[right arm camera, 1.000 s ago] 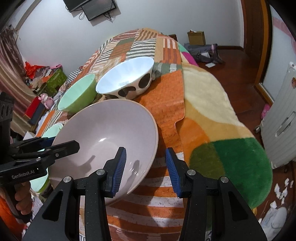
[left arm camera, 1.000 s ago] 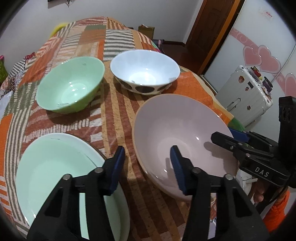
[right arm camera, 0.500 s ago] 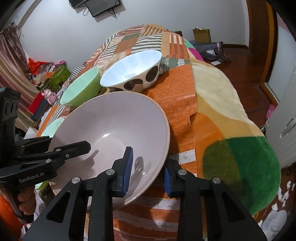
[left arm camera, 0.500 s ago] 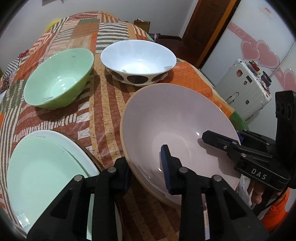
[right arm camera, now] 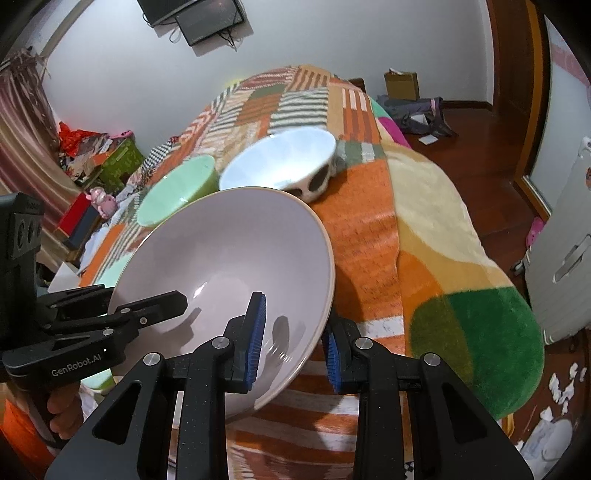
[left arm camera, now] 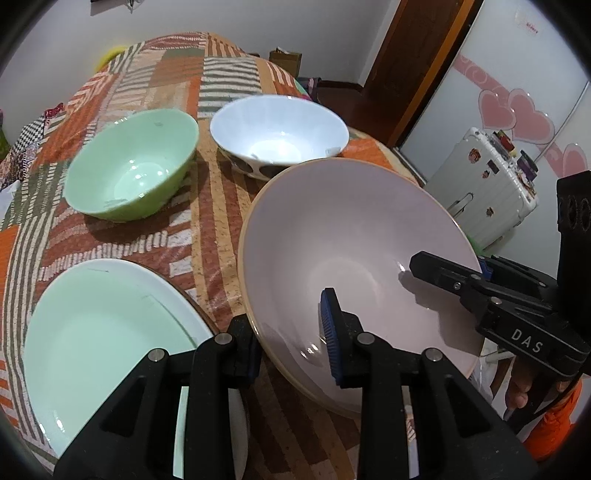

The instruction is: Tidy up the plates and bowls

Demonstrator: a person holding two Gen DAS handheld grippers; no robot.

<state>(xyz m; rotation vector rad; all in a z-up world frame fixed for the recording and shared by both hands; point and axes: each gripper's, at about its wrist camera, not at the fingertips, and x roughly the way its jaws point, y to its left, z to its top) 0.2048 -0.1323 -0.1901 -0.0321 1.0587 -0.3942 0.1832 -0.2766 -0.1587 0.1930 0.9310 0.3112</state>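
Glossy pale-pink bowl [left arm camera: 354, 236], wide and shallow: left gripper [left arm camera: 291, 343] and right gripper [right arm camera: 291, 332] each clamp opposite rims. Patchwork fuzzy blanket [right arm camera: 369, 236] beneath.

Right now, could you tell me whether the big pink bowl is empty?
Empty: the pink bowl shows only bare glazed inside, apart from gripper pads over its rim.

A patchwork blanket of orange, green and cream stripes [right arm camera: 369, 229] covers the bed across the middle of both views. Behind it stands a plain white wall [right arm camera: 314, 33], with a dark flat screen [right arm camera: 199, 18] mounted at upper left. Dark reddish wooden floor [right arm camera: 476, 155] shows at right, beside a white hard-shell suitcase [left arm camera: 487, 192] and a brown wooden door [left arm camera: 417, 62].
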